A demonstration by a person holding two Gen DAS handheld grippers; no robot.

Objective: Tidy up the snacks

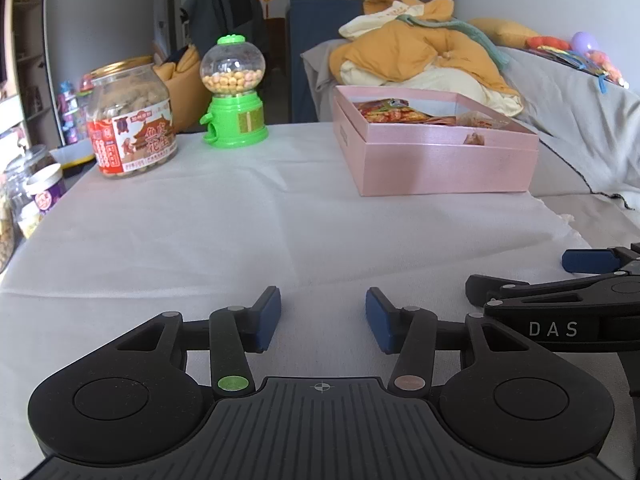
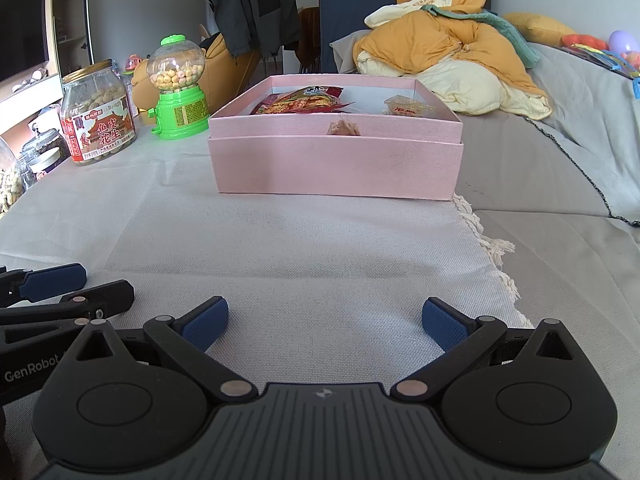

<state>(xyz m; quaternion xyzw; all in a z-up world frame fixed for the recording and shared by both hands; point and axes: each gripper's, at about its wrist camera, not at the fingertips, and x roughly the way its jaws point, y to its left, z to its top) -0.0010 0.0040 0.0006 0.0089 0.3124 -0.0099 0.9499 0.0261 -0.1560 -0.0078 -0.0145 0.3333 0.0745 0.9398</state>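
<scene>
My left gripper (image 1: 322, 319) sits low over the white cloth (image 1: 240, 232), jaws parted about halfway, nothing between the blue pads, nothing held. My right gripper (image 2: 325, 325) is just beside it, spread wider, and it's empty too; each one shows at the edge of the other's view, side by side near the front of the table.

Looking outward, the cloth ahead of both is bare. Further on stands the pink box (image 2: 336, 168), lid off, nested in what looks like its own lid or base. Inside I can make out a red snack packet (image 2: 304, 105) toward the back left, a small clear-wrapped piece (image 2: 408, 109) on the right and a little wrapped sweet (image 2: 343, 128) against the near wall.

Left of the box, the green gumball dispenser (image 2: 178, 92) and the peanut jar (image 2: 98, 116) stand upright on the cloth, apart from each other. More jars (image 1: 36, 184) crowd the far left edge.

My read: the loose snacks seem already boxed, so most of the sorting looks done. Whether the jars and dispenser need arranging, or the box closing, I can't tell from here
</scene>
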